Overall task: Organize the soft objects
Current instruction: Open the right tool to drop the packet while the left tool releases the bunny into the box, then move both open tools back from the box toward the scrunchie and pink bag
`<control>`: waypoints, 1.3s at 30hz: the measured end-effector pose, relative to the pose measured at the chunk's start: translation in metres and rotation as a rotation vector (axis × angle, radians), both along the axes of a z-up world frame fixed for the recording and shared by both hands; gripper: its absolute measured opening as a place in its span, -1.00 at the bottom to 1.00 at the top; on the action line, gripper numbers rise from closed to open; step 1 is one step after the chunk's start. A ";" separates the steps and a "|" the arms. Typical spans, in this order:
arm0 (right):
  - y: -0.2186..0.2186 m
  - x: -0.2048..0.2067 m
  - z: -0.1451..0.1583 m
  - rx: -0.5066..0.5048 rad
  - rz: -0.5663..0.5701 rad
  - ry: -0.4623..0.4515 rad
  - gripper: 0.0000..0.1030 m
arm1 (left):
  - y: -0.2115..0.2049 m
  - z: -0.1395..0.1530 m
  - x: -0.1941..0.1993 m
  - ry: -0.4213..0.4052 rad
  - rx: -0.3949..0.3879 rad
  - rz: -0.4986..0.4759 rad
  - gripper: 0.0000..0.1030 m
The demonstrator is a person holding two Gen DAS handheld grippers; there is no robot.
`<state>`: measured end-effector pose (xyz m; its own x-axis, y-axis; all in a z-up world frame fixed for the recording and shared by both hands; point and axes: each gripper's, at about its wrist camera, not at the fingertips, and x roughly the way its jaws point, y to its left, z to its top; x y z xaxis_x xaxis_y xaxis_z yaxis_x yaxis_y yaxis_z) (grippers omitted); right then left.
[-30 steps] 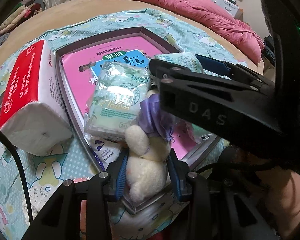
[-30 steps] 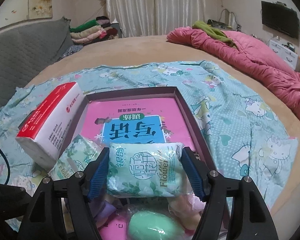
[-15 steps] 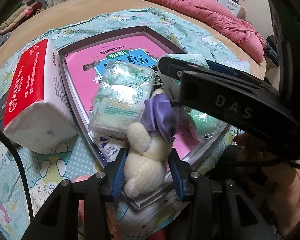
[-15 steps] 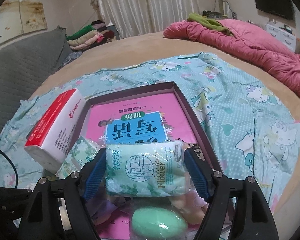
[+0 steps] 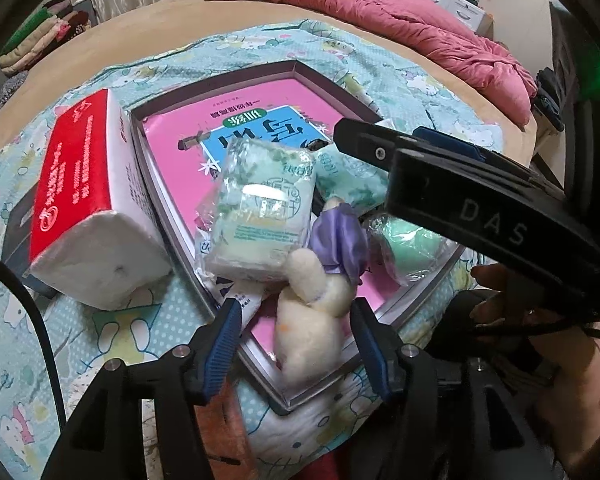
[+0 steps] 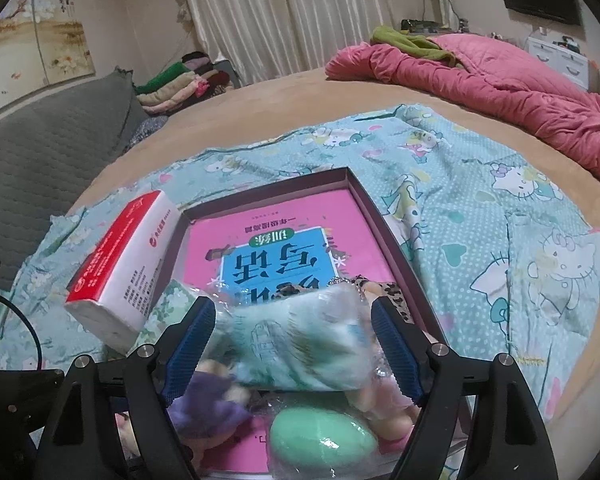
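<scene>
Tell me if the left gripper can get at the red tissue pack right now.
Probably yes. The red tissue pack lies outside the box, uncovered. The left gripper is opening around the white plush toy, pads clear of it, so it must back off first.

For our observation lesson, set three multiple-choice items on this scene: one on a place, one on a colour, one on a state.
1. The red-topped tissue pack lies: A in the box; B beside the box, on the cloth; C on the floor.
2. The egg-shaped toy is: A red; B green; C yellow.
3. The box is: A lidded; B upside down; C open-topped.
Answers: B, it sits outside the box wall; B, plainly mint green; C, a pink book shows inside.
</scene>
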<state>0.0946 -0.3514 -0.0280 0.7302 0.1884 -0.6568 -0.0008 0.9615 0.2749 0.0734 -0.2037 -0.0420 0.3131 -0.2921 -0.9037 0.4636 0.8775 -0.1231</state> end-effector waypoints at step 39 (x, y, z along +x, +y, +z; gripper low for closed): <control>0.026 -0.053 0.079 0.027 -0.012 -0.246 0.60 | 0.061 0.066 -0.020 -0.137 -0.001 0.126 0.32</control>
<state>0.0415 -0.3252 0.0513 0.8700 0.1934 -0.4535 -0.0594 0.9542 0.2931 0.0533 -0.1432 0.0241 0.4672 -0.2438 -0.8499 0.3626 0.9295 -0.0672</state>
